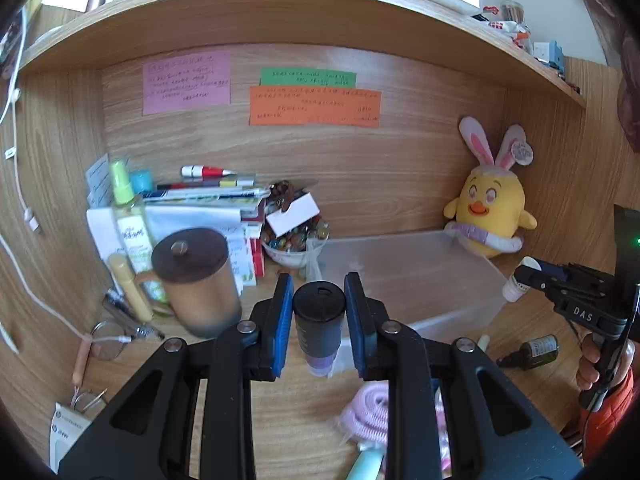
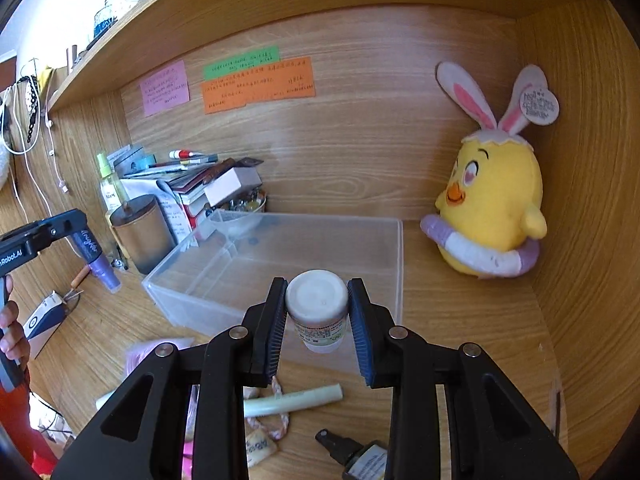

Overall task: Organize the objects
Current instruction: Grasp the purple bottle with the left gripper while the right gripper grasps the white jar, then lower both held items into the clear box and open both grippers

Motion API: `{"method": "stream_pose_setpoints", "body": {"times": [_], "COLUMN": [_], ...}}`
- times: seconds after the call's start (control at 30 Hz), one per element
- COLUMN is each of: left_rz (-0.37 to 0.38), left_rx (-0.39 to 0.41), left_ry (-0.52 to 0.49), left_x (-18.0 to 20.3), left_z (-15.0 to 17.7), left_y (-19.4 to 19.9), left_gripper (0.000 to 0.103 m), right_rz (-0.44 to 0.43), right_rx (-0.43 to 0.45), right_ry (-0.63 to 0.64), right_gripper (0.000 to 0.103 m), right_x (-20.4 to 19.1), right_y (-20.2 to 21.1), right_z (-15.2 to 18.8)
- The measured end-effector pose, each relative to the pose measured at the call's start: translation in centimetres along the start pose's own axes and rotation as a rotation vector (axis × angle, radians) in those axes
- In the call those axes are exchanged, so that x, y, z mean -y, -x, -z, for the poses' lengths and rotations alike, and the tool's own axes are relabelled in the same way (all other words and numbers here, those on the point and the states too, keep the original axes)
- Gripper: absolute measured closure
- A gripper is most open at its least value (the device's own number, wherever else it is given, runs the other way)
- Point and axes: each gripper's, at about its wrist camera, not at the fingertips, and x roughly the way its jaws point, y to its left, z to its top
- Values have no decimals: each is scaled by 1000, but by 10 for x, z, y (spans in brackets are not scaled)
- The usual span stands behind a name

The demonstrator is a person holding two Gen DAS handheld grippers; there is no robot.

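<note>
My left gripper [image 1: 319,304] is shut on a dark tube with a black cap and purple end [image 1: 319,320], held above the desk in front of the clear plastic bin [image 1: 420,276]. The tube also shows in the right wrist view [image 2: 96,258]. My right gripper [image 2: 317,304] is shut on a small white-capped bottle [image 2: 317,308], held just before the bin's near wall [image 2: 280,320]. The bin looks empty. In the left wrist view the right gripper [image 1: 532,276] sits at the bin's right end.
A yellow chick plush [image 2: 492,208] sits in the back right corner. A lidded brown mug [image 1: 196,280], a spray bottle [image 1: 130,224], stacked books [image 1: 208,208] and a bowl of beads [image 1: 294,240] crowd the back left. A dropper bottle [image 2: 360,460], pale stick [image 2: 296,400] and pink item [image 1: 368,412] lie on the desk.
</note>
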Motion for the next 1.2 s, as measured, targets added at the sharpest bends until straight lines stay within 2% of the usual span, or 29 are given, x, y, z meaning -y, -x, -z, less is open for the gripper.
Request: {"method": "stream_pose_setpoints", "body": {"times": [0.1, 0.33, 0.67, 0.97, 1.03, 1.2], "left_rz": [37, 55, 46, 49, 45, 35], "left_rx": [-4, -51, -153, -260, -263, -237], "left_ry": [19, -5, -51, -62, -63, -80], "left_x": [1, 15, 32, 36, 36, 39], "left_z": [-11, -20, -10, 3, 5, 3], "left_y": [-13, -53, -104, -131, -131, -119], "left_gripper": [78, 78, 78, 78, 78, 77], "right_rz": [-8, 4, 5, -12, -13, -17], "right_rx": [-10, -91, -222, -275, -276, -228], "right_ry": [9, 58, 78, 90, 100, 110], "right_gripper": [75, 75, 75, 75, 71, 55], "right_x": [1, -5, -5, -10, -12, -16], "right_y": [-9, -45, -92, -100, -98, -78], "right_z": [-12, -21, -9, -4, -4, -6]}}
